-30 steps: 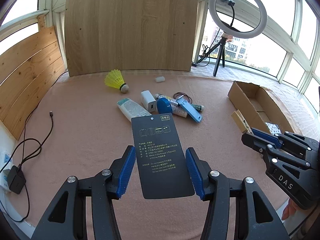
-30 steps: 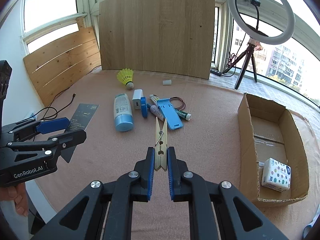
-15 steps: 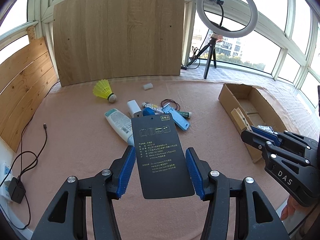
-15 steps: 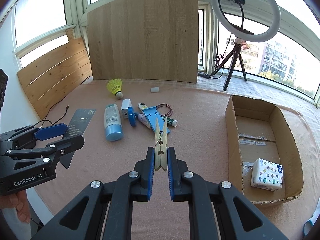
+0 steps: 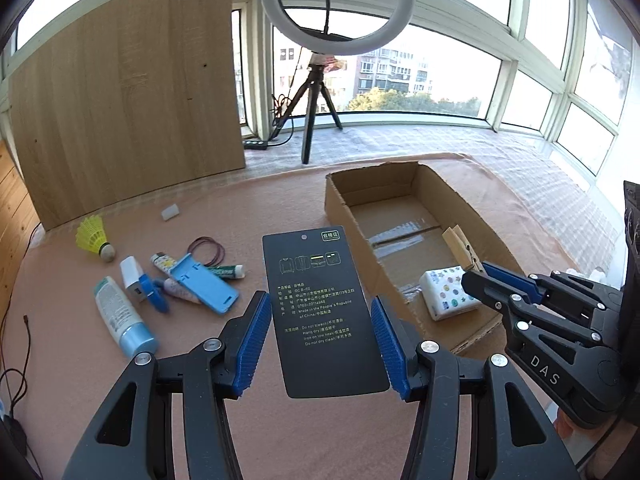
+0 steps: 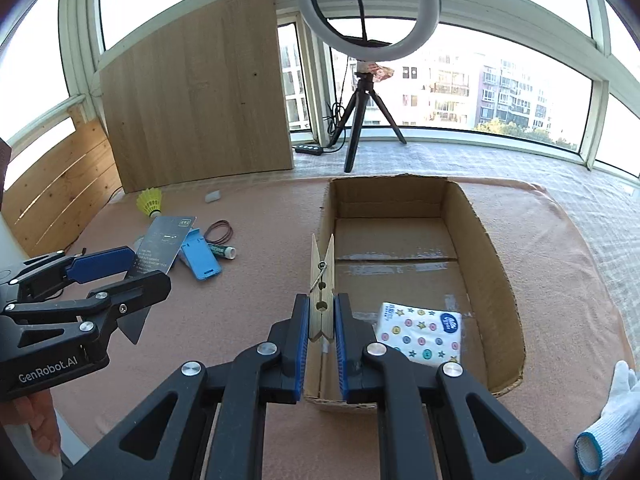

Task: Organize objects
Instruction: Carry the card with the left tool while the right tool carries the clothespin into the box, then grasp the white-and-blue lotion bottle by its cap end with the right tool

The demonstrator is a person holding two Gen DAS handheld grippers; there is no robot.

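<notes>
Hand-held gripper (image 6: pixel 322 322) hides the clothespin's (image 6: pixel 321 276) tail — box (image 6: pixel 496 264) beyond.

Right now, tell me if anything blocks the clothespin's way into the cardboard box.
Nothing visible does. The right gripper holds the clothespin over the near left wall of the open cardboard box. Inside, only a tissue pack lies near the front, leaving bare floor behind it.

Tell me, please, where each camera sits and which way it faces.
Left wrist view: sits behind the left tool, which holds a black card, facing the cardboard box; the right tool shows.
Right wrist view: sits behind the right tool, which grips a clothespin, facing the box.
Both show the box and the tissue pack.
</notes>
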